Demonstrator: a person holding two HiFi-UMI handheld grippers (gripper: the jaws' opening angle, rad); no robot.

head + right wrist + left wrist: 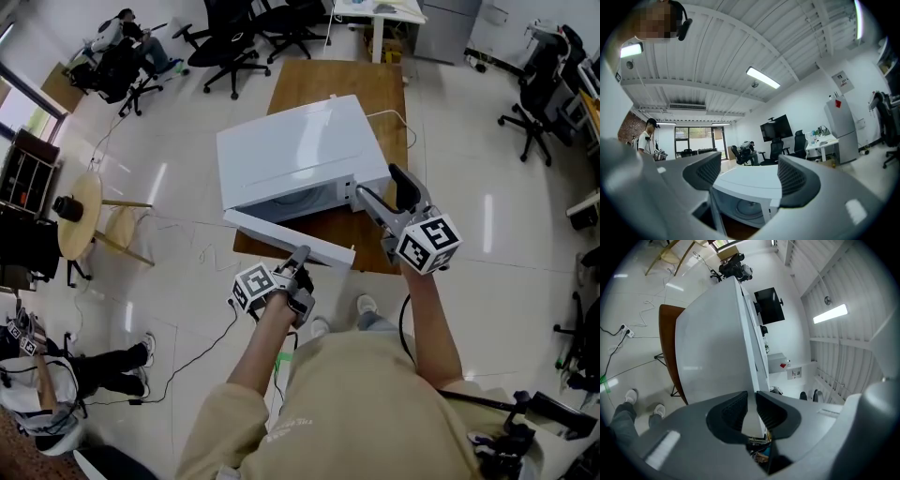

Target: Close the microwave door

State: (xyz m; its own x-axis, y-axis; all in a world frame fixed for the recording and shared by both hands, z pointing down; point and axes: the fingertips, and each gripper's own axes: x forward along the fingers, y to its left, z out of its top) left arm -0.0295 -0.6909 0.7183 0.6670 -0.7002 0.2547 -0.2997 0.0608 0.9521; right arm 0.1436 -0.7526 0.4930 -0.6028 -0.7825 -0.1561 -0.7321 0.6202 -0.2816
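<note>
The white microwave door point(281, 236) stood half open, swung out from the left front of the boxy white microwave point(300, 150) at the near end of a brown wooden table point(328, 80). The table stood on a glossy pale tiled floor point(469, 216), with black office chairs point(234, 42) well beyond it. The door's free edge overhung the table's near edge, above open floor. The left gripper point(302, 255) had its jaws together against that free edge. The right gripper point(361, 194) held its jaws apart by the microwave's right front corner.
</note>
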